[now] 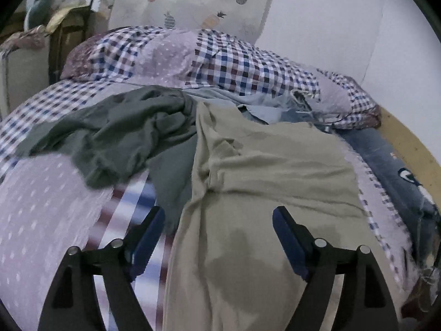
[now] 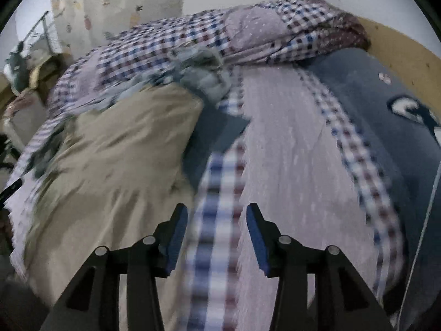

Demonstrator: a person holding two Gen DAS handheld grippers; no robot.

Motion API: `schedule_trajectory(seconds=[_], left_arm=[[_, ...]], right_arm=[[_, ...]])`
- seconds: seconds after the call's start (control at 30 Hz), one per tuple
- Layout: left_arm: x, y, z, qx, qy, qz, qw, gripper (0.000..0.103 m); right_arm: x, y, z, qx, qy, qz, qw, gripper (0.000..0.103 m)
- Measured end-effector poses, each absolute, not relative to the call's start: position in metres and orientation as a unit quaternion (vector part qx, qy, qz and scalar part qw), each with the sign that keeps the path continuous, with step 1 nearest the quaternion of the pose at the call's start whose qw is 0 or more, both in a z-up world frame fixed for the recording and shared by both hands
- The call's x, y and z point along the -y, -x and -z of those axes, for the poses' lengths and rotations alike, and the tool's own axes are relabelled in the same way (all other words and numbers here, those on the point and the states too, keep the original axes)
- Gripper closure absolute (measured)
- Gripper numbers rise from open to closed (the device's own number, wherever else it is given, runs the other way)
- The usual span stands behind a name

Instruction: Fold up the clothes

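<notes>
A beige garment (image 1: pixel 264 171) lies spread across the bed, reaching toward the camera in the left wrist view. My left gripper (image 1: pixel 219 215) hangs open just above its near part, with nothing between the fingers. A crumpled dark green garment (image 1: pixel 121 132) lies to the left of it, and light blue clothes (image 1: pixel 264 107) are bunched behind. In the right wrist view the beige garment (image 2: pixel 115 154) lies to the left. My right gripper (image 2: pixel 217 212) is open over the checked bedding (image 2: pixel 217 220), just right of the beige edge. A grey-blue garment (image 2: pixel 215 135) pokes out beside the beige one.
A lilac and checked quilt (image 1: pixel 41 215) covers the bed, with a rolled checked duvet (image 1: pixel 220 58) at the far side. A dark blue blanket (image 2: pixel 386 127) lies along the right, next to a wooden bed edge (image 2: pixel 405 49). A pineapple-print curtain (image 1: pixel 198 0) hangs behind.
</notes>
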State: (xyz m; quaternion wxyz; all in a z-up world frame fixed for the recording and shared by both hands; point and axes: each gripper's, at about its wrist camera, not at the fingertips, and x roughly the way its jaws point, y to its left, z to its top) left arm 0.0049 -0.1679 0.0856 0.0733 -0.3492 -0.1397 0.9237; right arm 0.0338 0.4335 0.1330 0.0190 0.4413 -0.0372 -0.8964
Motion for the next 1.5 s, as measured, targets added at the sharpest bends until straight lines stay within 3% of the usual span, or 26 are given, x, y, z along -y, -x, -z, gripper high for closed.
schedule_trajectory(seconds=[0.2,0.3,0.6,0.8,1.0,1.13,1.23,1.3,1.4,1.5], left_arm=[[0.180,-0.089,-0.089,0.203,0.347,-0.911,0.088,0.018],[0.182,-0.130,-0.088,0.223,0.345,-0.907,0.094,0.017],[0.215,-0.214,-0.064,0.235,0.356,-0.904,0.028,0.016],[0.229,-0.233,-0.036,0.238,0.397,-0.886,0.019,0.016],[0.238,-0.239,-0.015,0.267,0.434,-0.859,0.040,0.016],[0.226,-0.238,-0.036,0.280,0.409,-0.866,0.072,0.016],[0.221,-0.232,-0.022,0.255,0.435,-0.862,0.061,0.016],[0.222,-0.227,-0.011,0.250,0.464,-0.848,0.059,0.017],[0.221,-0.232,0.003,0.250,0.485,-0.835,0.074,0.017],[0.214,-0.236,0.022,0.269,0.508,-0.812,0.103,0.022]], right_arm=[[-0.379,-0.137,-0.127,0.008,-0.431,0.902,0.030,0.054],[-0.346,-0.174,-0.122,0.033,-0.399,0.915,0.042,0.053],[-0.263,-0.206,-0.084,0.058,-0.350,0.931,0.090,0.048],[-0.212,-0.223,-0.062,0.065,-0.321,0.937,0.119,0.044],[-0.190,-0.220,-0.071,0.015,-0.313,0.940,0.137,0.043],[-0.175,-0.219,-0.077,-0.019,-0.308,0.940,0.148,0.042],[-0.165,-0.219,-0.080,-0.040,-0.296,0.942,0.155,0.042],[-0.160,-0.220,-0.070,-0.023,-0.277,0.949,0.145,0.036],[-0.150,-0.213,-0.051,0.004,-0.306,0.937,0.165,0.036],[-0.131,-0.220,-0.050,-0.023,-0.298,0.934,0.194,0.036]])
